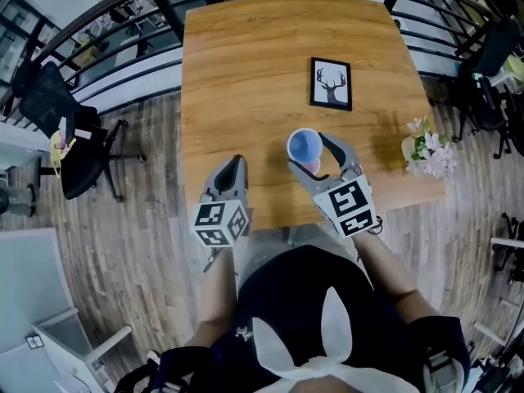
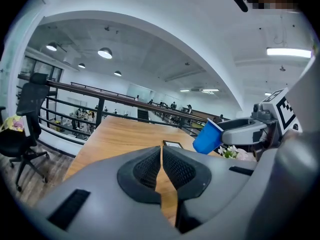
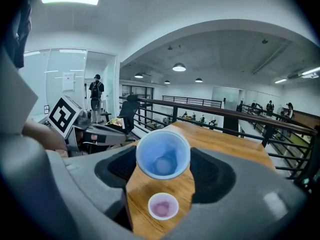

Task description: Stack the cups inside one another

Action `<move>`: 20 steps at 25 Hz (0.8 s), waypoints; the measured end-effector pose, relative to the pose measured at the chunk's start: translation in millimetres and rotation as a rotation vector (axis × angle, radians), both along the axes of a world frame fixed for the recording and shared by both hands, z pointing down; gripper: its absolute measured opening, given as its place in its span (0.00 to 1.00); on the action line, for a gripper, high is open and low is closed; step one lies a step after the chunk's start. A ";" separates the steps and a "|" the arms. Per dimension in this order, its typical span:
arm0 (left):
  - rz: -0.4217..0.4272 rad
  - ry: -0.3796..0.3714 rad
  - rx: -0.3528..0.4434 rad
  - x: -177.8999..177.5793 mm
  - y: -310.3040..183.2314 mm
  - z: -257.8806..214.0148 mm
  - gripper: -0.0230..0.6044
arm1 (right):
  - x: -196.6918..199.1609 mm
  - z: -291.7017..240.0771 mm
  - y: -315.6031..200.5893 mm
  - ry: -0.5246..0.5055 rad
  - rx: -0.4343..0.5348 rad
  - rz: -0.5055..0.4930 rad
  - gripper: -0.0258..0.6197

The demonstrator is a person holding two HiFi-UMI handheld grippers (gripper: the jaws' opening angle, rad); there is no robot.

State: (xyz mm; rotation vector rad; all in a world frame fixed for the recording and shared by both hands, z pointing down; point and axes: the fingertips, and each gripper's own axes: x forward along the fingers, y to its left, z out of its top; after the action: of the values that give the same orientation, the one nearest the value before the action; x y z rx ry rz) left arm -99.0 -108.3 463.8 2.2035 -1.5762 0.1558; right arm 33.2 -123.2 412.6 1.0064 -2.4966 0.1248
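Wooden table (image 1: 246,72) under both grippers. Right gripper (image 3: 163,165): jaws wide, grasping blue cup (image 3: 163,153) by its sides, cup raised off table and tilted. Left gripper (image 2: 161,169): jaws clenched together, nothing between. Small pink cup (image 3: 163,206) upright on table, just below blue cup.

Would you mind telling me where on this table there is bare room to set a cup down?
The left half of the table is bare, from its left edge to the framed picture, down to the left gripper. The near right is crowded: the right gripper holds the blue cup above the pink cup, with the flowers beside.
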 end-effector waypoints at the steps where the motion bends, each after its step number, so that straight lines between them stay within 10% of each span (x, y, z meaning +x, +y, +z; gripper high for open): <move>1: 0.003 0.000 -0.001 2.3 0.6 0.0 0.08 | 4.7 1.4 0.6 0.002 -0.001 0.007 0.55; 20: 0.075 -0.004 -0.032 37.0 5.1 8.3 0.08 | 50.2 28.2 8.8 0.034 -0.047 0.106 0.56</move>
State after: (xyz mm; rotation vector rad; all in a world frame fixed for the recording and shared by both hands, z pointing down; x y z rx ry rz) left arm -62.0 -103.2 472.1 2.2400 -1.4839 0.2066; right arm 83.3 -114.4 440.8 1.1126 -2.3990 0.1961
